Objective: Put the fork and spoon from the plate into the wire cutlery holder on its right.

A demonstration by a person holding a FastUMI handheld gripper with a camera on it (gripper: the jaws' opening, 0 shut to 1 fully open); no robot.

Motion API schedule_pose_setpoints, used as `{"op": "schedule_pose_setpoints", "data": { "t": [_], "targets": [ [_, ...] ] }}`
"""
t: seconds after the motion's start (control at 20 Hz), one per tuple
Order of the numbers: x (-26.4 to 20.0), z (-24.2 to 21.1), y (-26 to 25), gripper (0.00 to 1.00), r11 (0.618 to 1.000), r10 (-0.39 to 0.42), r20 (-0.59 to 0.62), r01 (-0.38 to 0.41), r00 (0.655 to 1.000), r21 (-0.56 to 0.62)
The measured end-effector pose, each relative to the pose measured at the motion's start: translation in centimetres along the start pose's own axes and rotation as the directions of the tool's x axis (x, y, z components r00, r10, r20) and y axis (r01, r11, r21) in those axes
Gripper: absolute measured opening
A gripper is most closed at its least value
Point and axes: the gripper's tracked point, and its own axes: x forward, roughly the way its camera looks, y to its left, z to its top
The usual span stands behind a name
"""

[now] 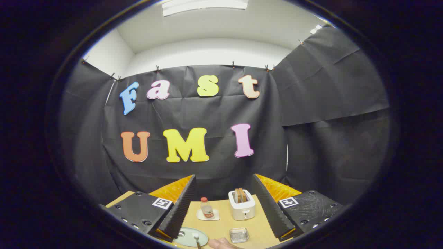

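Observation:
My gripper (224, 188) is held high above the wooden table (221, 226), open, with nothing between its fingers. Far below, near the left finger, a pale green plate (187, 238) lies on the table. A fork (197, 239) rests on the plate's right side, tines pointing away from me. I cannot make out a spoon. To the right of the plate stands the small wire cutlery holder (238, 234), which looks empty. A hand (221, 243) lies on the table between plate and holder.
A white toaster (242, 204) with bread slices in its slots stands further back. A small bottle with a red cap (207, 208) stands on a white coaster to the toaster's left. Black cloth walls close the booth behind and at both sides.

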Motion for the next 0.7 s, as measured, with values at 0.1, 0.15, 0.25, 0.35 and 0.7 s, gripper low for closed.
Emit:
{"op": "schedule_pose_setpoints", "data": {
  "t": [0.1,0.15,0.25,0.35,0.7],
  "targets": [
    [0.3,-0.1,0.8,0.96,1.000,-0.007,0.002,0.007,1.000,-0.011],
    [0.4,0.0,1.0,0.96,1.000,-0.013,0.000,0.013,1.000,-0.015],
    [0.4,-0.3,1.8,0.96,1.000,-0.010,-0.010,0.009,1.000,-0.015],
    [0.6,-0.8,2.3,0.96,1.000,0.014,-0.033,-0.014,0.999,-0.015],
    [2.1,-4.5,3.8,0.96,0.997,0.063,-0.120,-0.069,0.991,-0.046]
  ]
}}
